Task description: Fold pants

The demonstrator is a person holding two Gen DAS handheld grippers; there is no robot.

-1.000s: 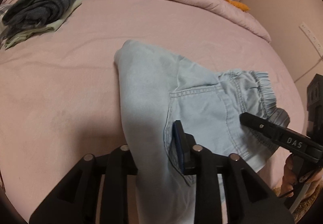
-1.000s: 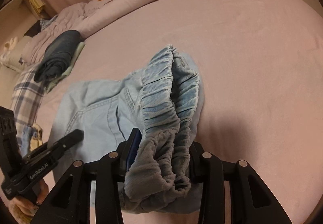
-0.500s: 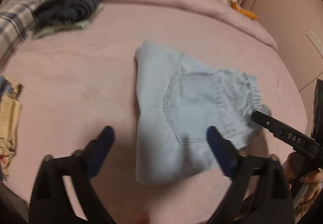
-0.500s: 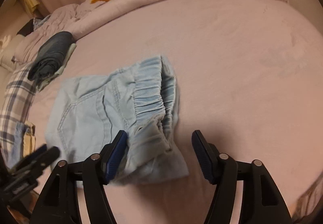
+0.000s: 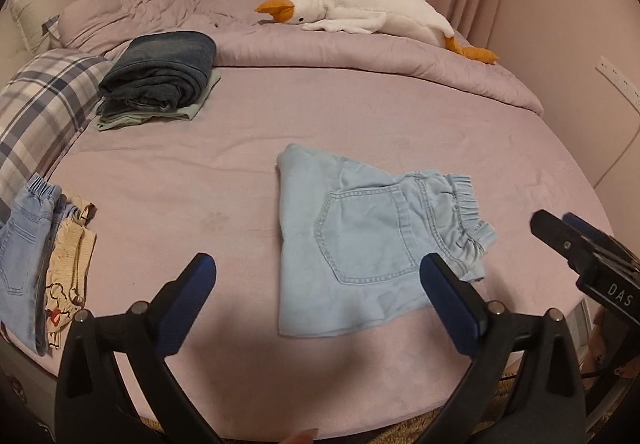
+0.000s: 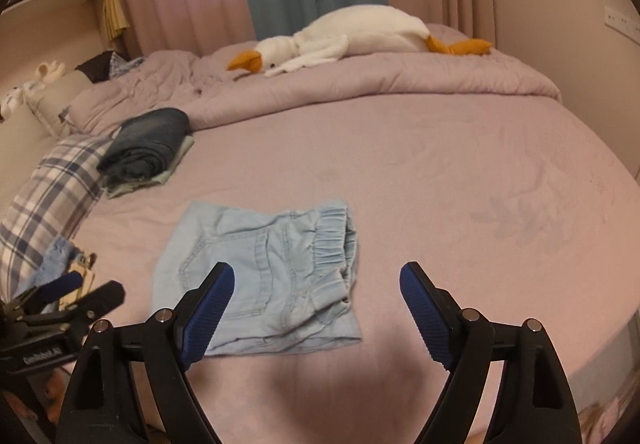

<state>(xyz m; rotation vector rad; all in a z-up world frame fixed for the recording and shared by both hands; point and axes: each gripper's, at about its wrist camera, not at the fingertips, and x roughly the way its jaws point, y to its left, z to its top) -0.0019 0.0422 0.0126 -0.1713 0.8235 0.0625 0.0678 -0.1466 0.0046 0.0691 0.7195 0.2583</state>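
Note:
The light blue denim pants point(image 5: 360, 240) lie folded in a compact rectangle on the pink bed point(image 5: 360, 116), back pocket up, elastic waistband at the right. They also show in the right wrist view point(image 6: 264, 276). My left gripper point(image 5: 316, 268) is open and empty, held back above the bed's near edge, apart from the pants. My right gripper point(image 6: 316, 280) is open and empty, also drawn back above the near edge; it shows at the right edge of the left wrist view point(image 5: 560, 228). The left gripper shows at the lower left of the right wrist view point(image 6: 80, 288).
A folded stack of dark jeans on green cloth point(image 5: 160, 80) lies at the far left. A plaid pillow point(image 5: 36, 108) is beside it. Unfolded light jeans and a beige garment point(image 5: 44, 260) hang at the left edge. A white plush goose point(image 5: 368, 16) lies on the rumpled quilt behind.
Both grippers let go of the pants, opened wide and pulled back and up from the bed. The pants now lie flat and folded.

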